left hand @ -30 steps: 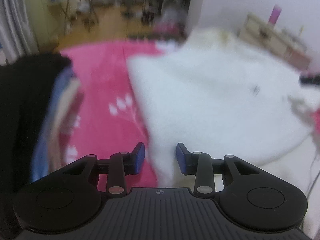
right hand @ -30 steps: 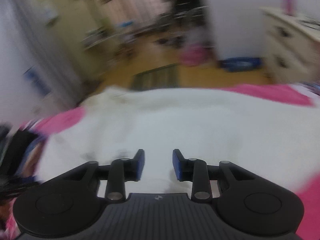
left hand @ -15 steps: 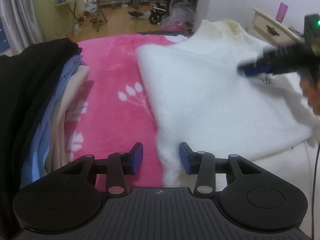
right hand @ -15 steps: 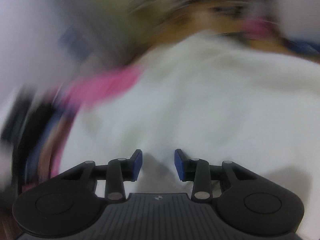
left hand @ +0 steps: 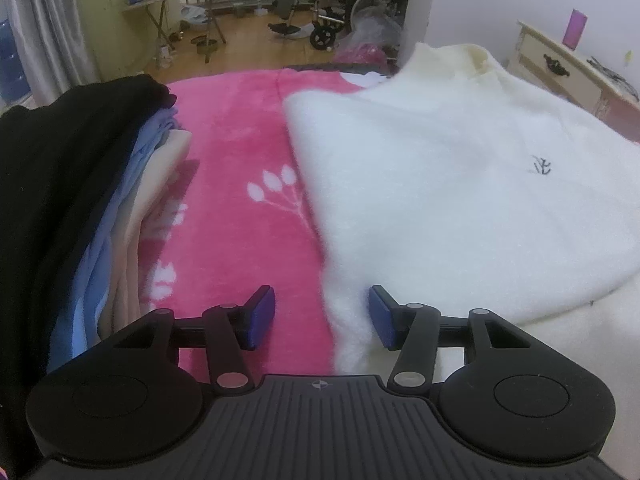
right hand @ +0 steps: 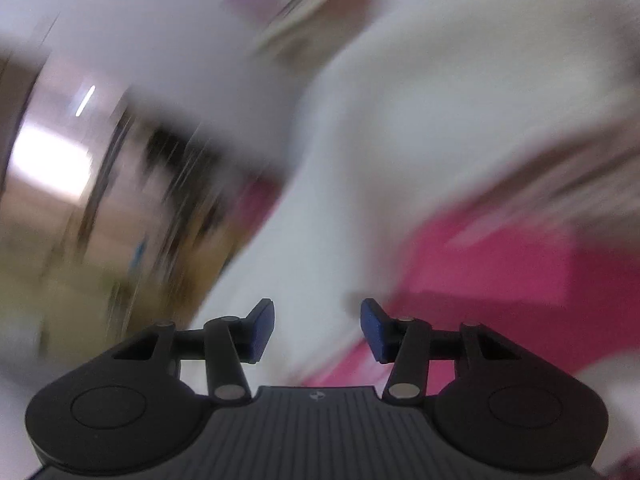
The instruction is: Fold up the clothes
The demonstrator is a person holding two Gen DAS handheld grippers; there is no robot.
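Note:
A white fleece sweater (left hand: 432, 184) with a small dark logo lies spread on the pink blanket (left hand: 240, 168), collar toward the far end. My left gripper (left hand: 322, 316) is open and empty at the sweater's near left edge, its jaws either side of that edge. My right gripper (right hand: 317, 328) is open and empty; its view is heavily blurred, showing the white sweater (right hand: 400, 160) ahead over the pink blanket (right hand: 500, 280).
A stack of folded clothes (left hand: 80, 184), black on top with blue and beige under it, sits at the left. A cream dresser (left hand: 568, 68) stands at the right. A wheelchair (left hand: 352, 4) and a folding table (left hand: 180, 8) stand on the wooden floor beyond.
My left gripper has opened a little wider at the sweater's edge. My right gripper has left the left wrist view; it is swinging fast and has opened wider.

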